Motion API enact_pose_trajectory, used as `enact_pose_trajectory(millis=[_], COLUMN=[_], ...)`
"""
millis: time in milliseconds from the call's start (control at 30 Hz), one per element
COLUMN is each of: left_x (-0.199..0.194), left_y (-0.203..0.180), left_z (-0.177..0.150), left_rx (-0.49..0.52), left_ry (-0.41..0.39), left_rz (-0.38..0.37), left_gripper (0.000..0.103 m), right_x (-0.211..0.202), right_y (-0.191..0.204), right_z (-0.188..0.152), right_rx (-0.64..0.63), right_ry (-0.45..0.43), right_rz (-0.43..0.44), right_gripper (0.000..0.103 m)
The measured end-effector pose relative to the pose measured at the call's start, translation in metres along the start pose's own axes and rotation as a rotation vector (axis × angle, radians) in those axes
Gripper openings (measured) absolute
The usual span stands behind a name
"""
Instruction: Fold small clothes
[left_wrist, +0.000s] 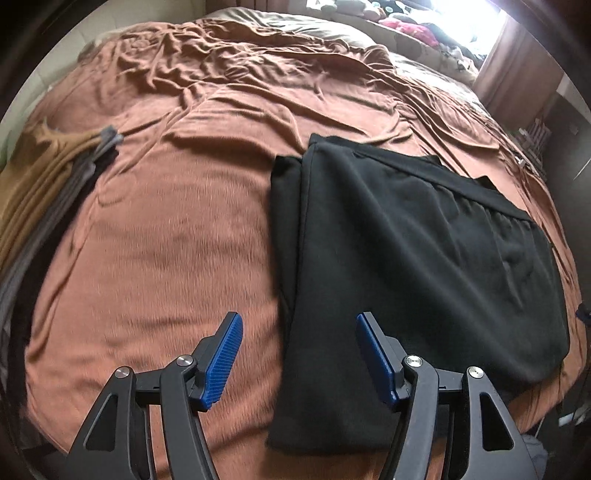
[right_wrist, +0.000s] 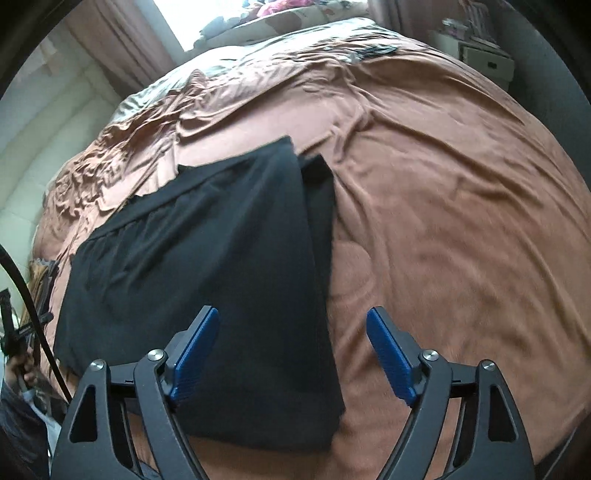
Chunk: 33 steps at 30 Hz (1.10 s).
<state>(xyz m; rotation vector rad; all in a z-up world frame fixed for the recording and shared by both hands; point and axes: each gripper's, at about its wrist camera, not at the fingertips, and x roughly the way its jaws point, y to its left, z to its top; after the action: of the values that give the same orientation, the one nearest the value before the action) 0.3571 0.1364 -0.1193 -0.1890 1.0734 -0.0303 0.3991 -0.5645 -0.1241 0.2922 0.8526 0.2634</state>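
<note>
Here both tools, left tool (left_wrist: 297, 354) and right tool (right_wrist: 291, 350), hang released over the black garment (left_wrist: 406, 258) folded on the bed (left_wrist: 166, 240); we risk snagging one layer and undoing it.

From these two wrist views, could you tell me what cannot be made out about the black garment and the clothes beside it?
- Black garment: its near hem is hidden behind the left gripper in the left wrist view, and behind the right gripper in the right wrist view.
- What kind of garment it is: folded over, so unclear.
- Stacked clothes: cut by the left view's edge and blurred; their number is unclear.
</note>
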Motion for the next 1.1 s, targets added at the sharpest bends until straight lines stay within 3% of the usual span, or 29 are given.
enact_pose_trajectory(millis=[300, 533, 667, 933, 1000, 1100], left_x=[-0.015, -0.020, -0.023, -0.011, -0.005, -0.001], left_y=[0.013, 0.030, 0.027, 0.024, 0.024, 0.024], left_z=[-0.035, -0.061, -0.071, -0.085, -0.089, -0.090], left_rx=[-0.082, -0.286, -0.351, -0.521, -0.570, -0.600], left_ry=[-0.010, -0.009, -0.015, 0.006, 0.020, 0.006], left_rz=[-0.030, -0.145, -0.163, -0.267, -0.292, -0.263], left_gripper=[0.066, 0.065, 0.064, 0.061, 0.059, 0.048], right_x=[-0.023, -0.028, -0.025, -0.009, -0.006, -0.002], right_y=[-0.015, -0.029, -0.038, -0.046, -0.050, -0.056], right_z=[-0.049, -0.082, -0.098, -0.116, -0.116, -0.116], right_rx=[0.081, 0.197, 0.285, 0.399, 0.431, 0.487], right_ry=[-0.029, -0.041, -0.026, -0.014, -0.030, -0.040], right_rz=[0.033, 0.104, 0.166, 0.269, 0.280, 0.312], right_gripper=[0.081, 0.080, 0.067, 0.061, 0.061, 0.052])
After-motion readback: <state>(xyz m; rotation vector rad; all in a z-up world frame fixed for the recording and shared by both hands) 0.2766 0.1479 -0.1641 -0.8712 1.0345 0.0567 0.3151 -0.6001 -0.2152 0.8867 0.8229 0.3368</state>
